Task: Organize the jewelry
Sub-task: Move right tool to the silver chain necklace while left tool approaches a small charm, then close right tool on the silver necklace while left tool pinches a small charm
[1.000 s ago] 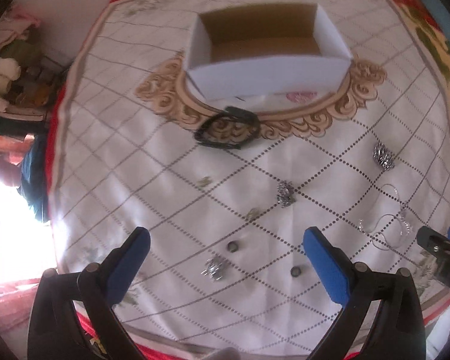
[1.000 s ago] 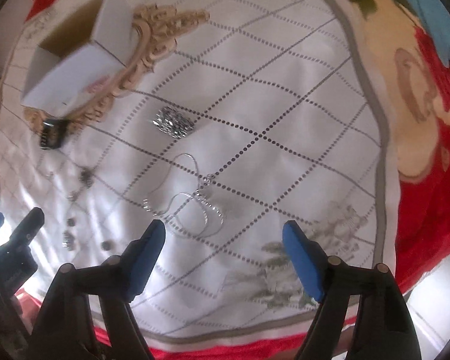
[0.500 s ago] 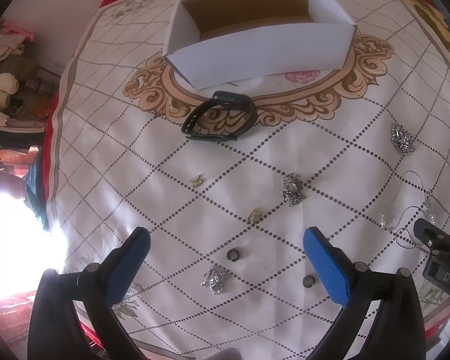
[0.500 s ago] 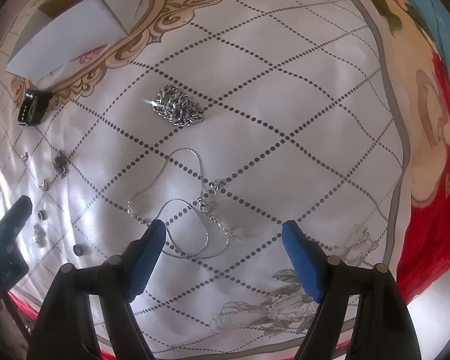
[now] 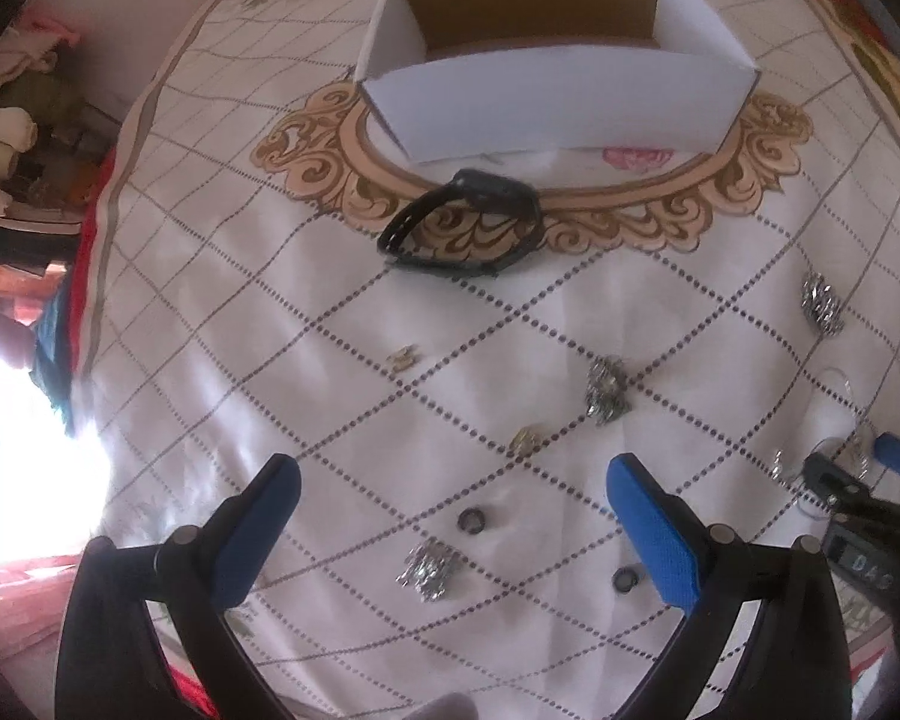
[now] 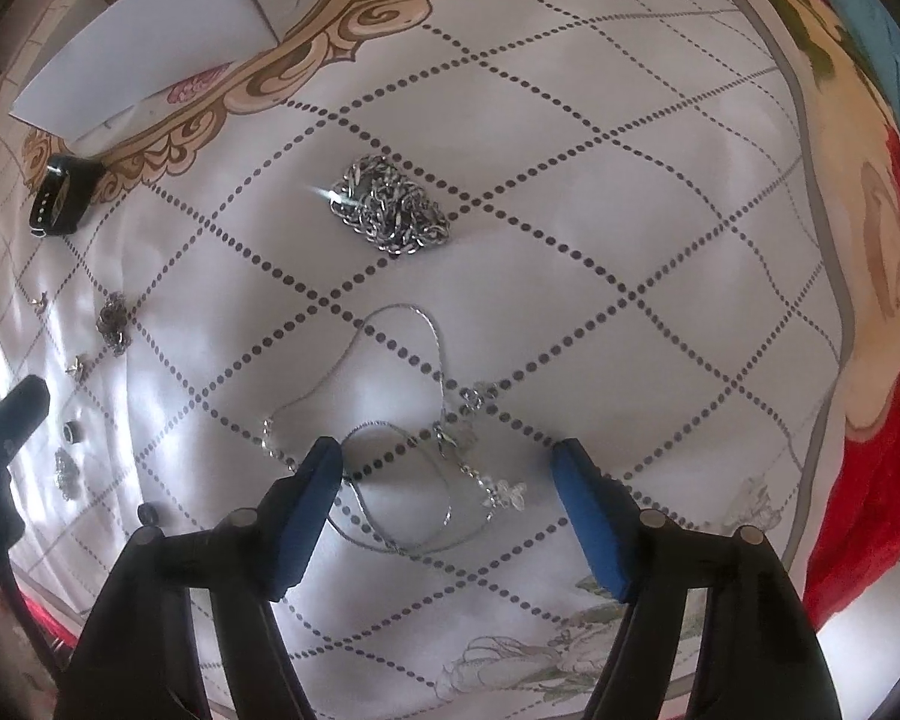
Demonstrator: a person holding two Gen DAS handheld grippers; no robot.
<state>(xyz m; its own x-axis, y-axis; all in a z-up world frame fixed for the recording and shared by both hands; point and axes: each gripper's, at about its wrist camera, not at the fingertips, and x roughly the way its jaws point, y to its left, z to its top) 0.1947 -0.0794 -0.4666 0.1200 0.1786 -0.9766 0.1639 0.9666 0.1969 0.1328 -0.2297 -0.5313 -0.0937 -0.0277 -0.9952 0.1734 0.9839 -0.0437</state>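
Note:
An open white cardboard box [image 5: 558, 102] stands at the far side of a white patterned cloth; it also shows in the right wrist view [image 6: 150, 42]. A black watch band [image 5: 462, 228] lies just in front of it. My left gripper [image 5: 453, 474] is open above a dark ring [image 5: 473, 521], a silver cluster [image 5: 429, 564] and another ring [image 5: 625, 579]. My right gripper [image 6: 447, 456] is open, low over a thin silver necklace [image 6: 426, 456]. A heap of silver chain [image 6: 390, 210] lies beyond it.
Small gold earrings [image 5: 403, 358] [image 5: 525, 439] and a silver cluster [image 5: 606, 390] lie mid-cloth. The cloth lies on a red and yellow blanket [image 6: 870, 300]. Clutter and clothes [image 5: 6, 132] sit at the left beyond the cloth.
Both grippers have moved forward and lower over the cloth. The necklace now lies between my right fingers; the rings and cluster sit nearer my left fingers. Both stay open.

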